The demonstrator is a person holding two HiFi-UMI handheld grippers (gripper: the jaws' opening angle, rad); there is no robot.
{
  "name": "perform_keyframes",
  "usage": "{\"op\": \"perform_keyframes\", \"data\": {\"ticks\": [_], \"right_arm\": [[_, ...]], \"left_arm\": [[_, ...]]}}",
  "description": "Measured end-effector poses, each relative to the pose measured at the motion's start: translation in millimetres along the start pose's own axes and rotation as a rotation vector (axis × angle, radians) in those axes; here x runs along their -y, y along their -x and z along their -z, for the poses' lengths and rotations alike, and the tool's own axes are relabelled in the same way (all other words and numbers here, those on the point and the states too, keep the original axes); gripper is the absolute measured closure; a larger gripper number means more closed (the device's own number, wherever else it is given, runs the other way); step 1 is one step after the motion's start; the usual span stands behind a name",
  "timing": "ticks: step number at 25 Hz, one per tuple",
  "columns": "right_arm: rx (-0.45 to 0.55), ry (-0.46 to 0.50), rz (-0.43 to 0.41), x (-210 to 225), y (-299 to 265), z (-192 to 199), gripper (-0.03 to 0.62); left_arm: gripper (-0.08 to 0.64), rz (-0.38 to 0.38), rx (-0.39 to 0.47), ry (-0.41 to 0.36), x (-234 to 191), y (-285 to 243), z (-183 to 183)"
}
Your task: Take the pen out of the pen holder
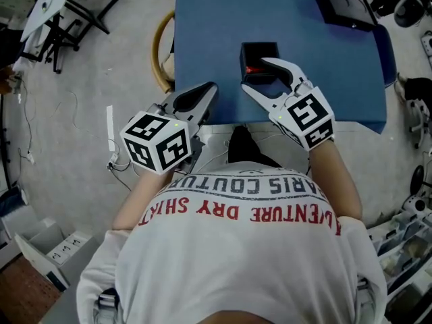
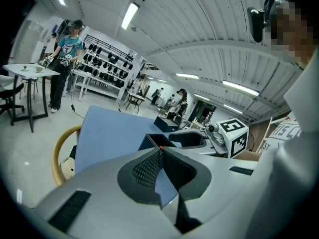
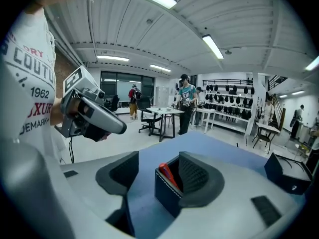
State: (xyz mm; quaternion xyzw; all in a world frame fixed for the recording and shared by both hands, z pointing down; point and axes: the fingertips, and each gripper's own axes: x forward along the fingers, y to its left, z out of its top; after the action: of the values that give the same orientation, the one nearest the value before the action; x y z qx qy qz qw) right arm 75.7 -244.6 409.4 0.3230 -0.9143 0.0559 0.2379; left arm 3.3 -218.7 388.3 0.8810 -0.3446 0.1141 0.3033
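Note:
A black square pen holder (image 1: 258,50) stands near the front edge of the blue table (image 1: 202,32), with a red pen (image 1: 251,68) leaning inside it. My right gripper (image 1: 254,75) is at the holder with its jaws open. In the right gripper view the red pen (image 3: 167,175) and the holder's near corner (image 3: 167,195) lie between the pads, which do not touch the pen. One pad (image 3: 198,176) overlaps the holder's right side. My left gripper (image 1: 206,94) hovers at the table's front edge, left of the holder, shut and empty, with its pads (image 2: 149,168) together.
A black box (image 1: 344,7) sits at the table's far right corner. A wooden chair (image 1: 160,49) stands off the table's left edge. Racks, tables and people fill the room beyond. My torso is close to the table's front edge.

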Motion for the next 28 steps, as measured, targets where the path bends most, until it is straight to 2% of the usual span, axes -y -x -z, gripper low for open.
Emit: {"op": "perform_keyframes", "data": {"ticks": [6, 13, 22, 28], "right_arm": [[-0.082, 0.037, 0.024, 2, -14, 9, 0.367], [-0.141, 0.011, 0.033, 4, -21, 16, 0.426], [-0.149, -0.03, 0.0, 5, -24, 20, 0.485], [-0.148, -0.039, -0.031, 3, -24, 19, 0.488]], "left_arm": [[0.521, -0.023, 0.015, 0.019, -7, 4, 0], [0.52, -0.037, 0.037, 0.026, -10, 10, -2], [0.521, -0.047, 0.047, 0.043, -10, 12, -1], [0.522, -0.044, 0.047, 0.05, -10, 9, 0]]}}
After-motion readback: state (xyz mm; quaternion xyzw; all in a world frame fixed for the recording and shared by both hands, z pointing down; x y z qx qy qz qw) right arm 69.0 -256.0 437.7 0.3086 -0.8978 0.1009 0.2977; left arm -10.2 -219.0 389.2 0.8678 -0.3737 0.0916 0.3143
